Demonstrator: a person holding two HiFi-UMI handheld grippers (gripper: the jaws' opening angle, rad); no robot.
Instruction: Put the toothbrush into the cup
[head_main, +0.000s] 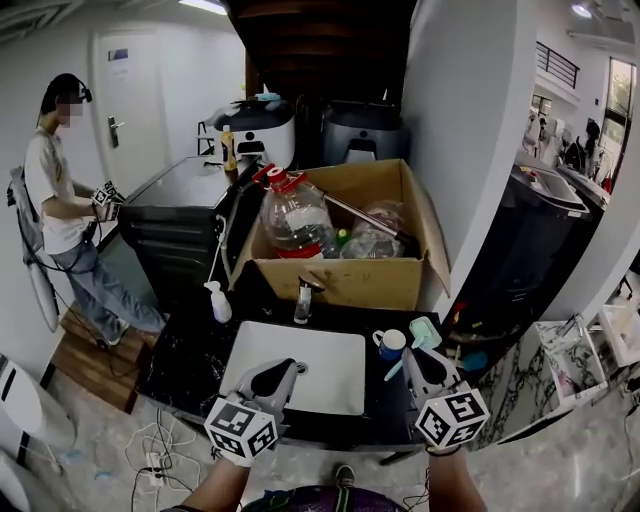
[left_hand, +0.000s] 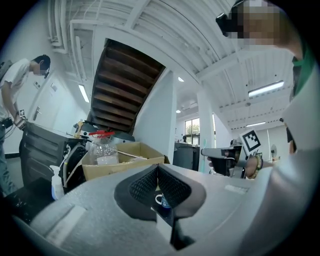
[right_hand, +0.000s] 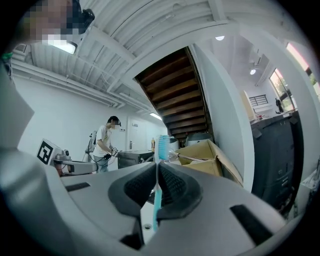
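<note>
A teal toothbrush (head_main: 420, 338) is clamped between the pads of my right gripper (head_main: 414, 362), its bristle head sticking up past the jaws. In the right gripper view the toothbrush (right_hand: 161, 150) stands upright, and the right gripper (right_hand: 157, 169) is shut on its handle. A blue-and-white cup (head_main: 389, 343) stands on the dark counter just left of that gripper, beside the sink. My left gripper (head_main: 284, 371) hovers over the white sink (head_main: 330, 385), shut with nothing in it. Through the left gripper (left_hand: 157, 169) jaws the cup (left_hand: 162, 201) shows small.
An open cardboard box (head_main: 345, 280) holding a big plastic bottle (head_main: 293, 215) sits behind the faucet (head_main: 303, 299). A white soap bottle (head_main: 219, 301) stands left of the sink. A person (head_main: 58, 205) works at a dark cabinet far left. Cables lie on the floor.
</note>
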